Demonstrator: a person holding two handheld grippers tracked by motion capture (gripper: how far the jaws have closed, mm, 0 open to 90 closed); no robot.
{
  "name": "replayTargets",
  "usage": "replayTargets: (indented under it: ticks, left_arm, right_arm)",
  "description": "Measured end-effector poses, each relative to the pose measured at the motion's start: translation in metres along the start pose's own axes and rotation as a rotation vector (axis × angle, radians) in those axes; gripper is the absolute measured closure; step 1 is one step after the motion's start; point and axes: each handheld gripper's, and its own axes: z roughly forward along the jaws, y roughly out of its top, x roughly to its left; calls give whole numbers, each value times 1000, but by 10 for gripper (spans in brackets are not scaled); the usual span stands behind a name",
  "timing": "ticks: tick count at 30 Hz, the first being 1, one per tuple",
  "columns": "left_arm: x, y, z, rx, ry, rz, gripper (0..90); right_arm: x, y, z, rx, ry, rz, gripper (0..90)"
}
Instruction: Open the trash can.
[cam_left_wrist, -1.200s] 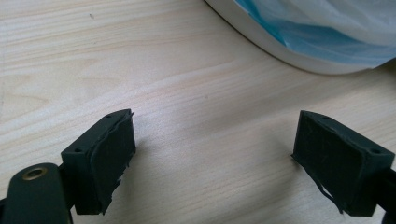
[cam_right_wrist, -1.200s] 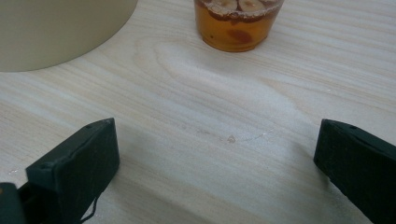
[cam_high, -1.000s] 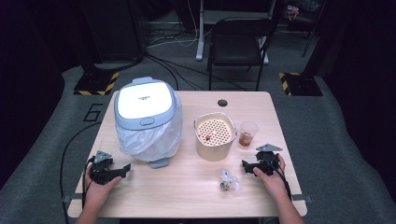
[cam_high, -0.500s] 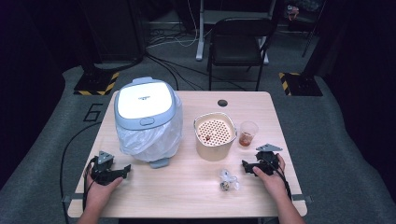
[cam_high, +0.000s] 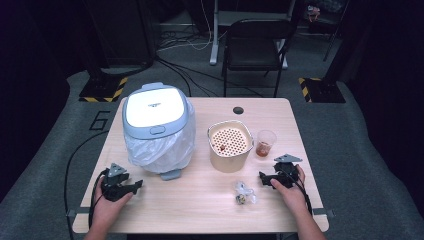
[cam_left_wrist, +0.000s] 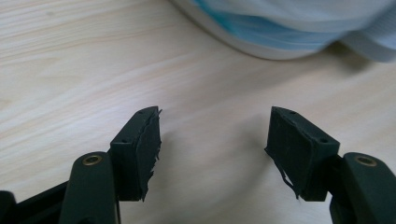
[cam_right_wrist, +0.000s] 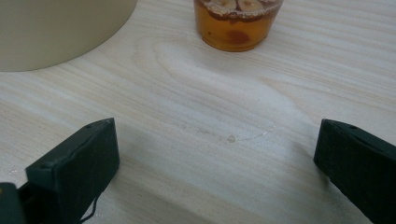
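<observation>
My left gripper (cam_high: 134, 186) rests on the wooden table (cam_high: 200, 210) near its front left, open, with bare wood between its jaws (cam_left_wrist: 212, 140). Just ahead of it stands a lidded bin (cam_high: 156, 127) lined with a white bag (cam_left_wrist: 289, 28). My right gripper (cam_high: 264, 177) lies at the front right, open wide and holding nothing (cam_right_wrist: 215, 154). Ahead of it are a clear cup (cam_high: 264, 143) of amber liquid with bits floating (cam_right_wrist: 237, 23) and a beige pot (cam_high: 229, 146) with a perforated insert (cam_right_wrist: 56, 32).
A small crumpled clear wrapper (cam_high: 244, 192) with dark bits lies between the pot and the table's front edge, left of my right gripper. A black chair (cam_high: 256, 45) stands behind the table. A dark round hole (cam_high: 238, 110) marks the table's far side.
</observation>
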Motion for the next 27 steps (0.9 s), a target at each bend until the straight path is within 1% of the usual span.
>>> replayTargets:
  ticks: [1, 2, 4, 5, 6, 7, 8, 9, 11, 12, 13, 14, 16, 17, 18, 19, 20, 21, 22, 23, 24, 25, 27]
  left_arm:
    - [-2, 1, -2, 5, -8, 18, 354]
    - [-6, 1, -5, 4, -23, 38, 359]
    - [-9, 3, -11, 25, -48, 89, 366]
    - [-11, 3, -12, 22, -57, 79, 366]
    - [-10, 4, -14, 24, -61, 88, 366]
    - [-11, 6, -16, 30, -75, 82, 366]
    - [-13, 6, -16, -1, -78, 52, 366]
    - [-14, 8, -18, 2, -88, 55, 365]
    - [-16, 10, -21, -6, -105, 45, 365]
    - [-18, 12, -23, -11, -120, 37, 365]
    - [-19, 13, -23, -18, -131, 46, 365]
    - [-21, 14, -24, -20, -146, 35, 366]
    - [-26, 15, -24, -20, -160, 39, 367]
    - [-29, 16, -25, -15, -166, 64, 367]
    - [-32, 17, -25, -13, -172, 61, 367]
    - [-35, 18, -26, -4, -180, 82, 367]
    - [-38, 18, -26, -7, -186, 103, 367]
    - [-42, 19, -26, -8, -201, 108, 367]
    - [-46, 19, -26, -14, -207, 112, 367]
    - [-48, 20, -26, -11, -215, 131, 367]
    - [-53, 21, -25, -16, -218, 142, 367]
    - [-56, 23, -24, -9, -231, 157, 367]
    - [-63, 25, -21, -11, -253, 145, 367]
  right_arm:
    - [0, 0, 0, -3, -1, -2, 0]
    - [1, 0, 0, 1, -1, 6, 0]
    - [1, 0, 0, -5, -2, 10, 0]
    - [1, 0, 0, -5, -2, 11, 0]
    - [1, 0, 0, -4, -3, 12, 0]
    - [1, 0, 0, -4, -3, 12, 0]
    - [1, 0, 0, -4, -3, 12, 0]
    - [1, 0, 0, -4, -3, 12, 0]
    - [1, 0, 0, -4, -3, 11, 0]
    - [1, 0, 0, -4, -2, 11, 0]
    - [1, -1, 0, -5, -1, 10, 0]
    - [1, -1, 0, -5, -1, 9, 0]
    - [1, -1, 0, -5, 0, 8, 0]
    - [1, -1, 0, -5, 0, 8, 0]
    - [1, -1, 0, -4, 0, 9, 0]
    - [1, -1, 0, -5, 0, 7, 0]
    - [1, -1, 0, -5, -1, 8, 0]
    - [1, -1, 0, -5, 0, 7, 0]
    - [1, -1, 0, -5, 0, 9, 0]
    - [1, -1, 0, -5, -1, 8, 0]
    - [1, -1, 0, -5, 0, 9, 0]
    - [1, -1, 0, -6, 1, 6, 0]
    - [1, -1, 0, -6, 1, 8, 0]
